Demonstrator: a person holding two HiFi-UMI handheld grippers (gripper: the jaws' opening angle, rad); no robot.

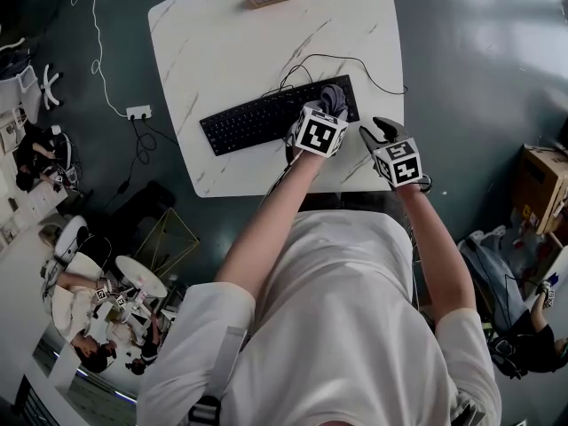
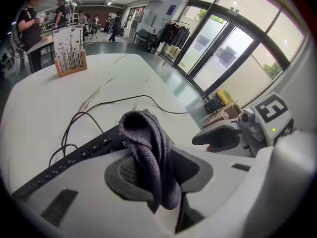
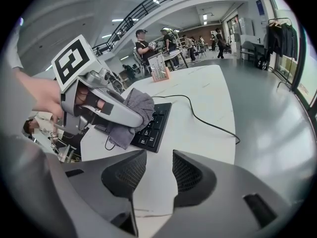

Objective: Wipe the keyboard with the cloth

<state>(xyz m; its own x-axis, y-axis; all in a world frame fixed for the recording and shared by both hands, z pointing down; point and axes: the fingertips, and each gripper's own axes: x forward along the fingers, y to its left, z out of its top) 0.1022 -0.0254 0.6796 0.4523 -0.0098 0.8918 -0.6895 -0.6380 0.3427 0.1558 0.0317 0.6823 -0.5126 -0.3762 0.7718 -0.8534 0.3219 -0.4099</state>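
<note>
Left gripper [image 2: 159, 178] jaws clamped on grey cloth [image 2: 148, 148], which is bunched and hanging over the right end of the black keyboard [image 1: 257, 121]; contact with the keys is unclear. Keyboard lies on white table [image 1: 231, 34]. Right gripper [image 3: 153, 175] is empty, jaws parted, just beside. To wipe well: press cloth flat, sweep along key rows, steady keyboard with right gripper, avoid cable [image 1: 355, 60].

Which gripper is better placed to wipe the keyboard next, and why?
Left. The left gripper is shut on the cloth right over the keyboard. The right gripper is open, empty, off the keyboard's end.
</note>
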